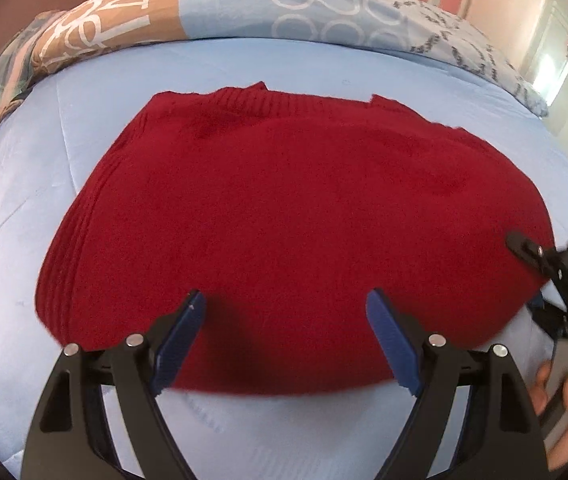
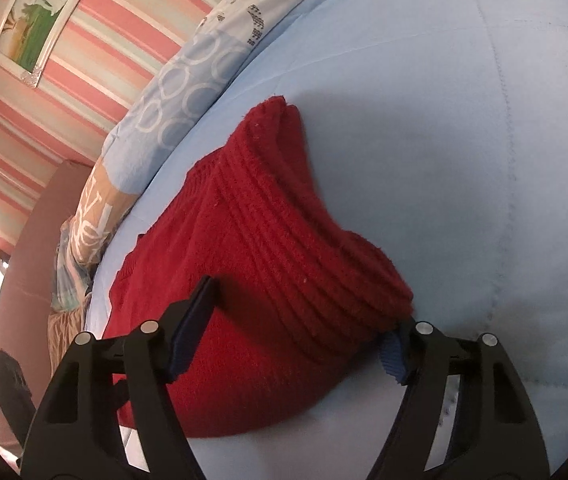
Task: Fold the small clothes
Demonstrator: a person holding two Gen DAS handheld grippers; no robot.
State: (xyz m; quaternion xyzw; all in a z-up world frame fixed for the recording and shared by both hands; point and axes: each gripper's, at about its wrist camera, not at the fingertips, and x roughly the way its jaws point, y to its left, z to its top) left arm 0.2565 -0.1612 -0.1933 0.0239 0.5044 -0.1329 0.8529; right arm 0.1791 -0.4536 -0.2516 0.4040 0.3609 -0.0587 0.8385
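A red knitted sweater (image 1: pixel 284 200) lies folded flat on the light blue bed sheet (image 1: pixel 36 208), neckline at the far side. My left gripper (image 1: pixel 288 304) hovers open over the sweater's near edge with nothing between its blue pads. My right gripper (image 1: pixel 528 276) is at the sweater's right corner, one finger over the cloth and one below its edge. In the right wrist view the right gripper (image 2: pixel 304 308) stands open around the sweater's (image 2: pixel 268 240) raised ribbed hem. Its left pad is above the knit and its right fingertip is partly hidden behind the hem.
A patterned blue and tan duvet (image 1: pixel 324 12) lies bunched along the far side of the bed, against a pink striped wall. A framed picture (image 2: pixel 40 20) hangs there. A hand (image 1: pixel 564 400) holds the right gripper. Bare sheet (image 2: pixel 464 120) stretches beyond the sweater's right side.
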